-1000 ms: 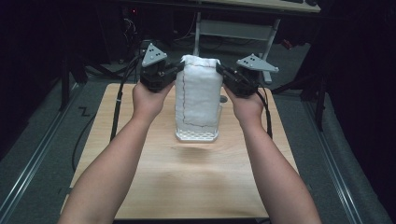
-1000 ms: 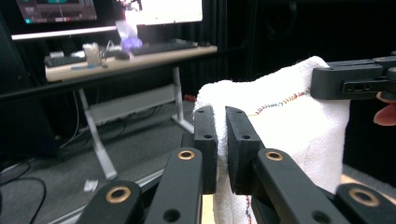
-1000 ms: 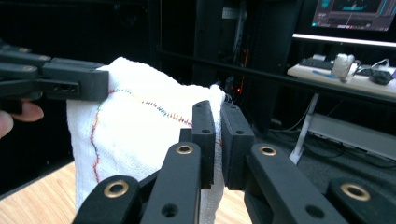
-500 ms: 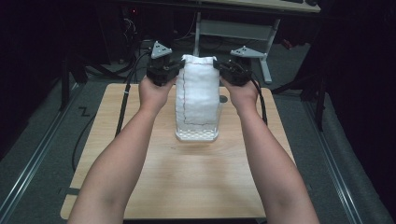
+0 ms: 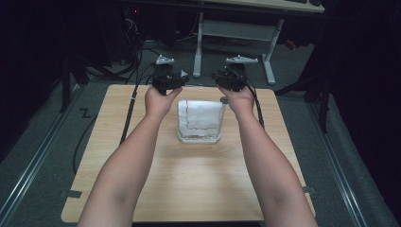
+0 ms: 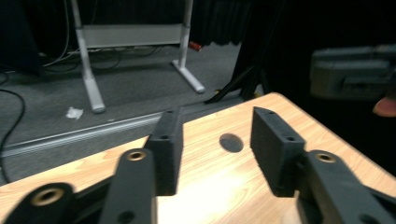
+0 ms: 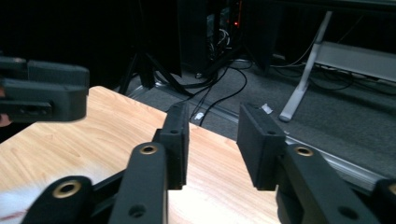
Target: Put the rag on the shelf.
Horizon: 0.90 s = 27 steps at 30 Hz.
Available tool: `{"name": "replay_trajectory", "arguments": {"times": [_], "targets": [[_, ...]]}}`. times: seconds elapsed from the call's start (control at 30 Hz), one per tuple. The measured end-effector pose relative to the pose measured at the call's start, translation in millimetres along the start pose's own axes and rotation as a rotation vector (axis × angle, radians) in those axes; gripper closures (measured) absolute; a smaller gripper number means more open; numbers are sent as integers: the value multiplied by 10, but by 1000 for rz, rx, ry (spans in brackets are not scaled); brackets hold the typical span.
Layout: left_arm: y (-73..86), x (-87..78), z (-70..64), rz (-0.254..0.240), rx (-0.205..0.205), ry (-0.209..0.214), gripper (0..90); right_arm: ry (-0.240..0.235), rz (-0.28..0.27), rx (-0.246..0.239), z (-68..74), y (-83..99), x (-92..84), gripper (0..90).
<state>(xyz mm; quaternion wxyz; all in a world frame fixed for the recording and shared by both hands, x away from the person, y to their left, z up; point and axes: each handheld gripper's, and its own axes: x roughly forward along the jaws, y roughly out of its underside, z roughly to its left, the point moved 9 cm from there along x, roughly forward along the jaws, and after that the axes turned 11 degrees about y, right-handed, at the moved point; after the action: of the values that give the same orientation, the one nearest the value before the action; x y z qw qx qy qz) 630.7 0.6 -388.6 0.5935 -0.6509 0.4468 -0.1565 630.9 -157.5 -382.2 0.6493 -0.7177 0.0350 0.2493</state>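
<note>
A white cloth (image 5: 200, 116) with a thin red stitched line sits in a clear, low container (image 5: 199, 138) at the middle of the wooden table (image 5: 189, 184). My left gripper (image 5: 171, 81) hovers just behind the cloth's left corner, and my right gripper (image 5: 231, 78) behind its right corner. Both are clear of the cloth. In the left gripper view the jaws of the left gripper (image 6: 212, 135) stand open over bare wood. In the right gripper view the right gripper (image 7: 211, 133) is open too, with a bit of the cloth (image 7: 11, 203) at the bottom left.
A round hole (image 6: 231, 142) is cut in the table near its back edge. Behind the table stand a white-legged desk frame (image 5: 236, 33) and cables (image 5: 137, 52) on grey floor. A cable (image 5: 128, 118) runs across the table's left side.
The cloth stood tall with both grippers at its top corners; now it lies low in the container. Both grippers have let go and moved back and apart.
</note>
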Motion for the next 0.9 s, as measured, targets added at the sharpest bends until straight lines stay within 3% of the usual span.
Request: {"name": "replay_trajectory", "arguments": {"times": [0.43,0.57,0.77,0.9], "targets": [[-7,-208,-41,-33,5,-20,488,24,37,-27,-126,219,-148,595],[54,-359,-52,-40,12,-34,481,25,45,-25,-184,319,-247,540],[133,-514,-55,-26,31,-50,497,37,31,-39,-224,399,-392,536],[269,-681,-95,-24,45,-66,505,37,3,-39,-234,464,-616,540]]}}
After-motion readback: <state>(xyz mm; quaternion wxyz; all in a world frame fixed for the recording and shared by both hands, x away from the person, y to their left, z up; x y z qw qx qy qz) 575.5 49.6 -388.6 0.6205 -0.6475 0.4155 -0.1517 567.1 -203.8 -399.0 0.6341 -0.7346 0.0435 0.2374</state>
